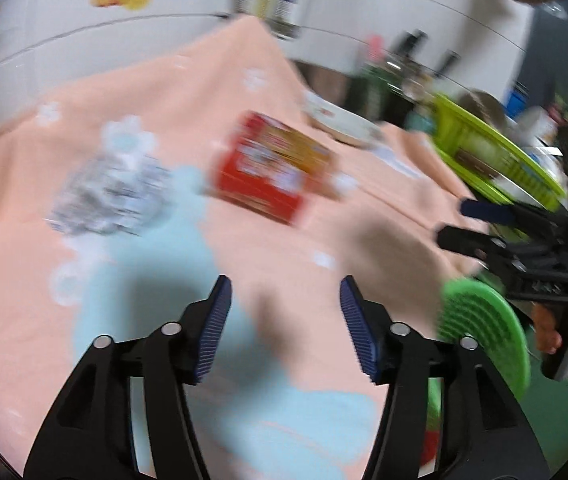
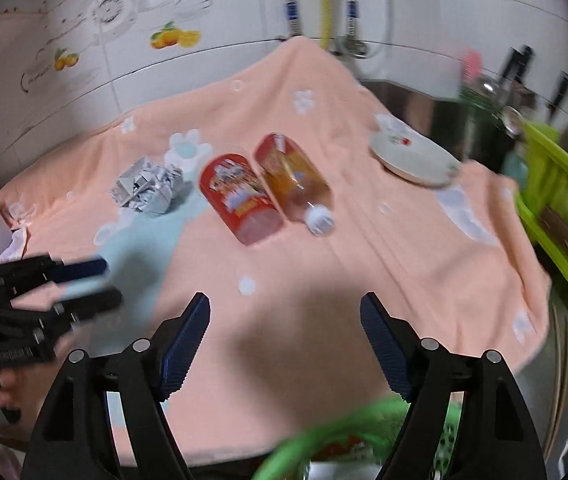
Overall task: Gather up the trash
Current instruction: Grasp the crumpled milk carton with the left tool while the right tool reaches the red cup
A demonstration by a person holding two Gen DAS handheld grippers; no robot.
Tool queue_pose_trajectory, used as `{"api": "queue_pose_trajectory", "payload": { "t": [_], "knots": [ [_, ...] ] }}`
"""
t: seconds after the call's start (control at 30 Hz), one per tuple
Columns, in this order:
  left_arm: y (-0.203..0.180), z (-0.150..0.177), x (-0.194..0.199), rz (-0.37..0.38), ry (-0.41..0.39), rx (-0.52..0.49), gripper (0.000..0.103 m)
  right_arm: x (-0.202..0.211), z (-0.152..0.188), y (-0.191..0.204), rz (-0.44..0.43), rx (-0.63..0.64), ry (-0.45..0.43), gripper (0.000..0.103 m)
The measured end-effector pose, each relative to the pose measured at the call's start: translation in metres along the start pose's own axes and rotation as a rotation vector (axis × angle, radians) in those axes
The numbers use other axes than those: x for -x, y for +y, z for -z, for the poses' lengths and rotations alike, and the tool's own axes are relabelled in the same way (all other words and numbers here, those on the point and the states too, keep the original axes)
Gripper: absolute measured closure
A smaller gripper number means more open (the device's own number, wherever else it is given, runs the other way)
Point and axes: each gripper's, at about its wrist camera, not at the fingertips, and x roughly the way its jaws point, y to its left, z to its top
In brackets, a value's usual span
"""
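Observation:
On the peach cloth [image 2: 323, 264] lie a crumpled silver wrapper [image 2: 148, 190], a red printed can [image 2: 240, 200] on its side and, touching it, a clear bottle [image 2: 295, 184] with an orange label and white cap. The left wrist view blurs them: wrapper [image 1: 108, 196], red can and bottle [image 1: 268, 172]. My left gripper [image 1: 284, 320] hovers open and empty above the cloth, short of the trash; it also shows at the left as the left gripper [image 2: 96, 284]. My right gripper [image 2: 285, 340] is open and empty, above a green basket [image 2: 323, 448]; the right gripper [image 1: 455, 222] enters from the right.
A white plate [image 2: 415, 156] sits at the cloth's far right edge. A lime-green rack [image 2: 555, 188] stands to the right, with dark bottles and a metal pot behind it. A tiled wall with pipes backs the counter. The green basket [image 1: 483, 332] hangs off the near right edge.

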Motion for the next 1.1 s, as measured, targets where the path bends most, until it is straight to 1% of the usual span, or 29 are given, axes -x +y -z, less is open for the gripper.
{"api": "queue_pose_trajectory", "payload": {
  "t": [0.1,0.23,0.4,0.6,0.67,0.77,0.83,0.87,0.93,1.03,1.1],
  "knots": [
    [0.044,-0.019,0.0,-0.079,-0.027,0.062,0.038,-0.021,-0.023,0.015,-0.032,0.046,0.002,0.025],
    [0.088,-0.036,-0.004,-0.149,-0.031,0.121,0.035,-0.051,-0.048,0.03,-0.059,0.095,0.011,0.024],
    [0.132,-0.041,-0.01,-0.169,-0.01,0.218,0.035,-0.087,-0.066,0.042,-0.071,0.158,0.036,0.024],
    [0.16,-0.044,-0.015,-0.175,0.01,0.296,0.032,-0.118,-0.078,0.051,-0.075,0.204,0.063,0.024],
    [0.165,-0.048,-0.017,-0.171,0.016,0.317,0.029,-0.128,-0.082,0.053,-0.08,0.218,0.076,0.024],
    [0.169,-0.061,-0.021,-0.164,0.031,0.347,0.025,-0.142,-0.085,0.057,-0.082,0.245,0.09,0.024],
    [0.17,-0.07,-0.025,-0.174,0.038,0.362,0.015,-0.151,-0.087,0.058,-0.086,0.262,0.102,0.024],
    [0.172,-0.074,-0.028,-0.178,0.045,0.38,0.014,-0.154,-0.088,0.059,-0.082,0.273,0.104,0.024],
    [0.179,-0.084,-0.037,-0.165,0.072,0.448,0.013,-0.161,-0.09,0.061,-0.081,0.29,0.109,0.024],
    [0.188,-0.095,-0.053,-0.177,0.118,0.537,0.012,-0.169,-0.093,0.062,-0.09,0.302,0.113,0.024],
    [0.2,-0.098,-0.065,-0.192,0.159,0.632,0.012,-0.173,-0.095,0.063,-0.092,0.316,0.114,0.024]
  ]
}}
